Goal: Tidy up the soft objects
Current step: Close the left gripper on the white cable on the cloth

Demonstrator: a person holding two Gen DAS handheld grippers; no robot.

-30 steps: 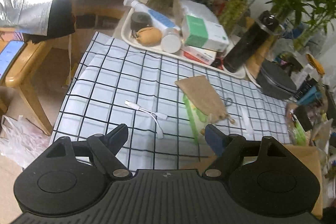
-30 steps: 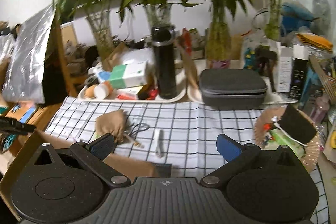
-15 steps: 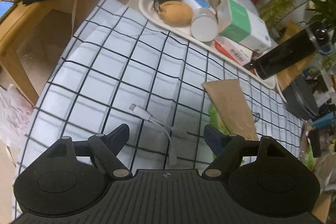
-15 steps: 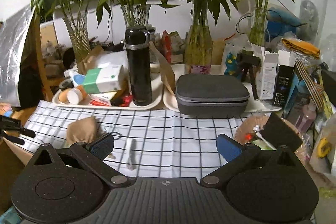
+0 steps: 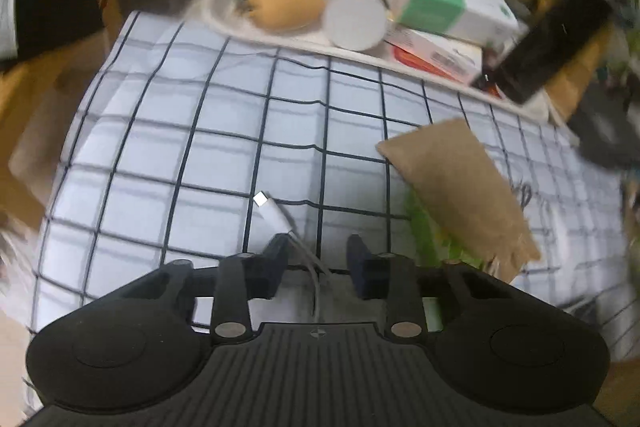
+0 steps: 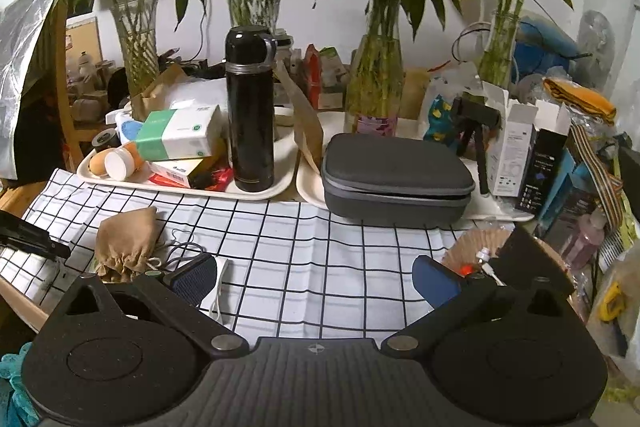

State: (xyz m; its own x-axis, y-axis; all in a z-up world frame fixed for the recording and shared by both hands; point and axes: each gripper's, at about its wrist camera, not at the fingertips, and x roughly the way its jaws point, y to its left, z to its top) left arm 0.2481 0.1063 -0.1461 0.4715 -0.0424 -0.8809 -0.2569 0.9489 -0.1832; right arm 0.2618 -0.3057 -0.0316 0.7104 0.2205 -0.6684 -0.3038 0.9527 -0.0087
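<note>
Straddling the white cable on the checked cloth, the left gripper has its jaws partly apart, not clamped on it. Just right of it lies the brown drawstring pouch. Over the surface, the right gripper hangs with jaws wide apart and empty; a black flask stands on a tray behind.

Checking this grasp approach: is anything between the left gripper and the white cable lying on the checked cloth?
Nothing visible. The left gripper is right over the white cable, whose cord runs through the gap between the fingers, jaws partly closed but not yet pinching. The brown pouch lies off to the right.
</note>
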